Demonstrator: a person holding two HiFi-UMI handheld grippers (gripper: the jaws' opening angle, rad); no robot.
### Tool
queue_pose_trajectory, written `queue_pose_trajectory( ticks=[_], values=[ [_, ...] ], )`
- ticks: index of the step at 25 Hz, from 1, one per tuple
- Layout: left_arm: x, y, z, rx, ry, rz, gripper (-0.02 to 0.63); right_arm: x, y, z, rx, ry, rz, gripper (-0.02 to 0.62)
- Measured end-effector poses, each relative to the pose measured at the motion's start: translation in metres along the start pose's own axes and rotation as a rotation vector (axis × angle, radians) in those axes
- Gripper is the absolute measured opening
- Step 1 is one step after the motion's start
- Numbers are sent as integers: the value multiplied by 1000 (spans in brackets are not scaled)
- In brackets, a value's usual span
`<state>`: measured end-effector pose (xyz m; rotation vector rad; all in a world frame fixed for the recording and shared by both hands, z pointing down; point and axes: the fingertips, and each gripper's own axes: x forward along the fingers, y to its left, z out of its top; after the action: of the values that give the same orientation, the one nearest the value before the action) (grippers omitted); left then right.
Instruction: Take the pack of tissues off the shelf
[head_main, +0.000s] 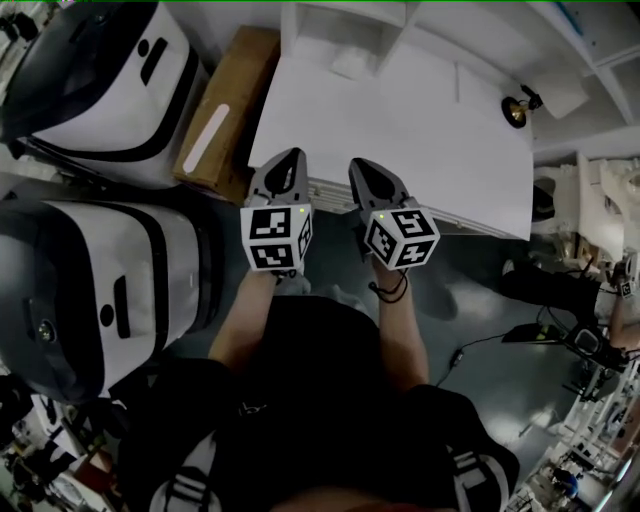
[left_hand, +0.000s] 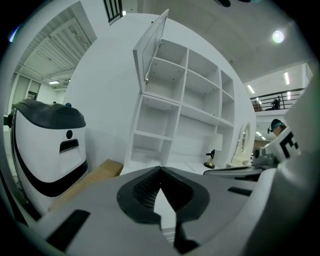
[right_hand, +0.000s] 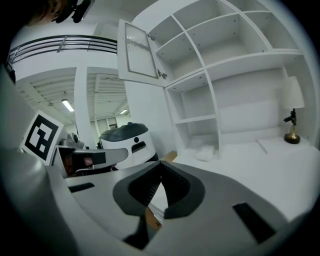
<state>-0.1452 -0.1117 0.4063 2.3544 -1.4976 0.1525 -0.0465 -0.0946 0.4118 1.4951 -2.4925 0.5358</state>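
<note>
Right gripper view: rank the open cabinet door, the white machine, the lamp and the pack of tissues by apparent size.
Largest: open cabinet door and white machine, too alike to rank.
Next: lamp.
Smallest: pack of tissues, though it lies far from the camera.

White shelf (right_hand: 213, 110) bears a tissue pack (right_hand: 205, 152) (lower left compartment) and lamp (right_hand: 291, 100)
</note>
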Motion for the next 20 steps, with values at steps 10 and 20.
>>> queue_pose_trajectory(
  ticks=[10,20],
  values=[
    [32,-18,0,-20,27,-90,11,-6,-29,2,13,12,-89,18],
    [42,-10,5,-22,53,-63,11,13,-36,4,40,37,-60,18]
  ],
)
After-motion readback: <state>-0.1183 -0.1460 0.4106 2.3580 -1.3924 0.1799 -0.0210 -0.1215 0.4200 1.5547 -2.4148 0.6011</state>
